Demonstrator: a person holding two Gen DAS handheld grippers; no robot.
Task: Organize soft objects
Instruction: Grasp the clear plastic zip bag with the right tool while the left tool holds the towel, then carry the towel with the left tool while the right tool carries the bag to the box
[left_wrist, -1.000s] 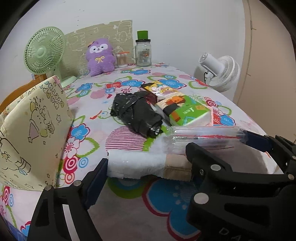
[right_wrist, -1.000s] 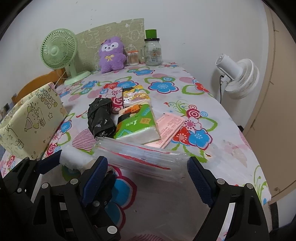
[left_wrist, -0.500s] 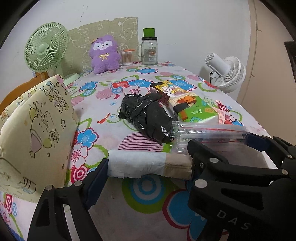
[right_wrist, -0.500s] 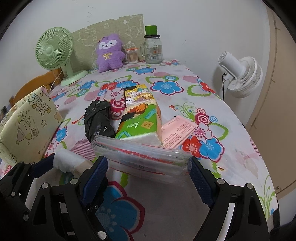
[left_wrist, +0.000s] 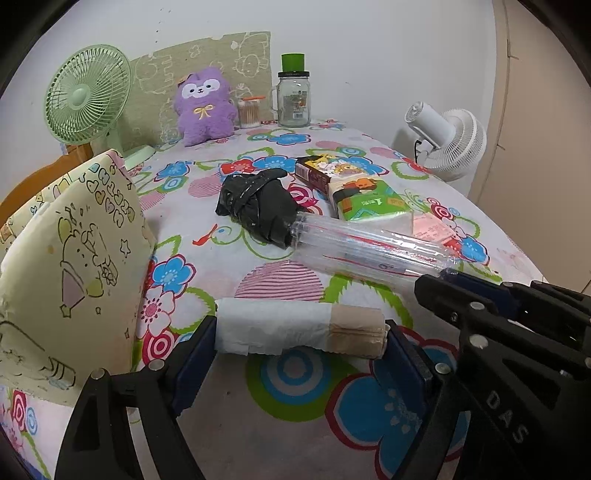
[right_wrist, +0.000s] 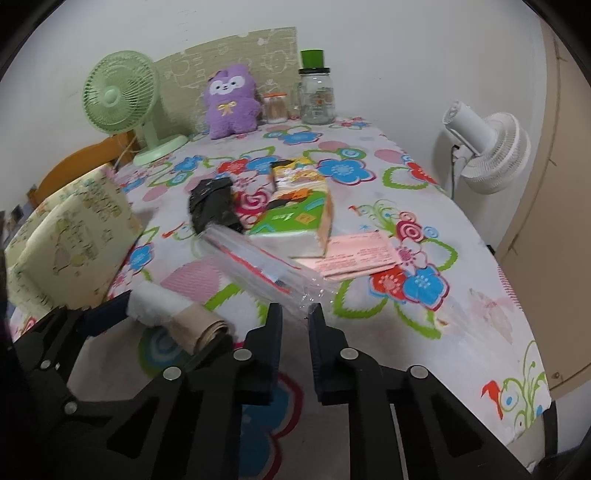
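My left gripper (left_wrist: 295, 332) is shut on a white roll with a brown cardboard end (left_wrist: 295, 326), pads pressing its two ends, low over the flowered tablecloth (left_wrist: 295, 384). The right gripper (right_wrist: 295, 314) is shut on the crinkled near end of a clear plastic roll with red lines (right_wrist: 258, 266). That roll (left_wrist: 369, 251) slants away toward a black bag bundle (left_wrist: 258, 206). A green tissue pack (left_wrist: 365, 199) lies beyond it, and a purple plush (left_wrist: 205, 107) sits at the back.
A yellow printed cushion (left_wrist: 66, 266) stands at the left. A pink leaflet (right_wrist: 358, 254) lies right of the tissue pack. At the back are a green fan (left_wrist: 86, 96), a glass jar (left_wrist: 293, 99) and a cotton swab pot (left_wrist: 249, 112). A white fan (left_wrist: 450, 140) stands past the right edge.
The right gripper's jaws went from wide apart around the clear roll to shut on its near end, and the roll now points away instead of lying crosswise. The left gripper still holds the white roll.
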